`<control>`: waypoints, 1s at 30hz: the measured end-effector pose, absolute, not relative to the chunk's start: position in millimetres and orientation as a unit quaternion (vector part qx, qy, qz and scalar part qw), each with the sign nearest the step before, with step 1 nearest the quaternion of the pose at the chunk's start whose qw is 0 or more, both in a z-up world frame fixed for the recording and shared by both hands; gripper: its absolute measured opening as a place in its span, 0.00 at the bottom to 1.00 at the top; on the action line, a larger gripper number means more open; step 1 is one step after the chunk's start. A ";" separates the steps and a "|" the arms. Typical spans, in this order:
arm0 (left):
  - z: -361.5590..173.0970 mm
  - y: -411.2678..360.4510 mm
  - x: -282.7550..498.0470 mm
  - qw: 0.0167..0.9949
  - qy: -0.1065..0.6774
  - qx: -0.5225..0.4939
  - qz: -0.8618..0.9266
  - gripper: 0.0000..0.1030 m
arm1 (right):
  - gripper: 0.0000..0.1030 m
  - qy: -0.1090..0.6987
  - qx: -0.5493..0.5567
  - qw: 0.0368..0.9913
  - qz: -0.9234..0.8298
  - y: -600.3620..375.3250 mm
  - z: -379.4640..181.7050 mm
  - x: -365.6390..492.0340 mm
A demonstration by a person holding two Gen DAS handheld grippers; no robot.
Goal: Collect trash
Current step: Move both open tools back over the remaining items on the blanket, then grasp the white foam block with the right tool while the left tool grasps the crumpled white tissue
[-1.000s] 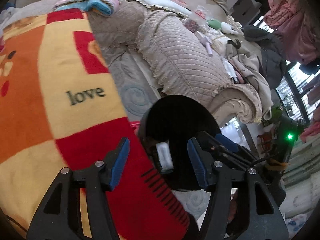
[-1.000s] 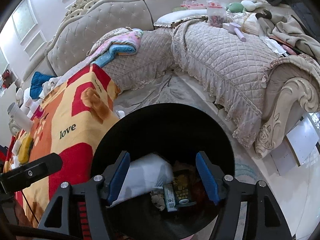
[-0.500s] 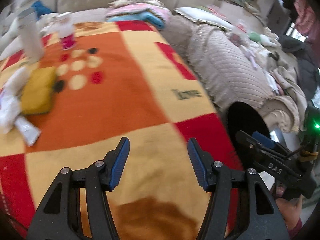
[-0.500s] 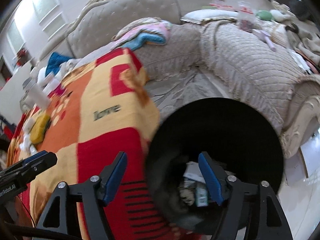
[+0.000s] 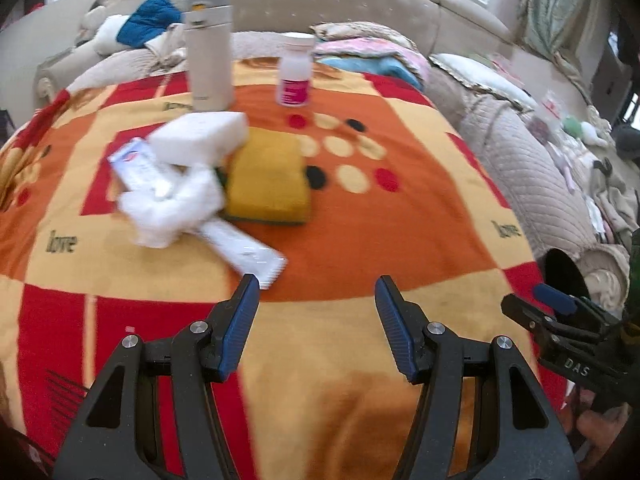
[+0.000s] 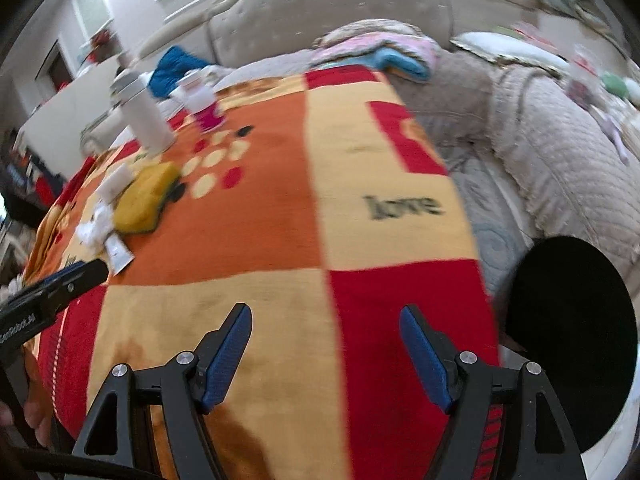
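I am holding my left gripper (image 5: 316,292) above the near part of the blanket-covered table (image 5: 400,240), its blue-padded fingers spread wide apart with nothing between them. I am keeping my right gripper (image 6: 326,322) over the same patchwork blanket, nearer its right edge, and its fingers are likewise standing wide and gripping nothing. Ahead of my left gripper the trash is lying in a loose cluster on the orange patch: a crumpled white tissue (image 5: 172,204) is sitting in the middle of it, a flat white wrapper (image 5: 244,250) is poking out from under the tissue toward me with its serrated end just beyond my left fingertip, and a second white packet (image 5: 136,164) is lying against the tissue's far left side. A white block (image 5: 200,138) is resting behind the tissue, and a yellow sponge (image 5: 268,182) is lying just to the right, touching the cluster. Farther back, a tall beige flask (image 5: 210,52) and a small white bottle with a pink label (image 5: 295,70) are standing upright, well apart from the trash. The black trash bin (image 6: 568,340) is sitting off the table's right edge, just beside my right gripper, its opening showing only darkness from here. A beige quilted sofa (image 6: 560,160) is curving around behind the table.
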State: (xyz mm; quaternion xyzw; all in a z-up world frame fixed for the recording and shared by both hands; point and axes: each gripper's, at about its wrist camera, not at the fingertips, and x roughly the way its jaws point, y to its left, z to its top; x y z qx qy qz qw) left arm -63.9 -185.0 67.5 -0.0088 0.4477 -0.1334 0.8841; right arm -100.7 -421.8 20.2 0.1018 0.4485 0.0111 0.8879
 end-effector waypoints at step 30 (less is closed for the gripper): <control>36.4 -89.6 20.3 0.876 0.456 -0.052 -0.147 0.57 | 0.77 0.473 0.075 0.874 0.088 -320.0 20.4 -32.3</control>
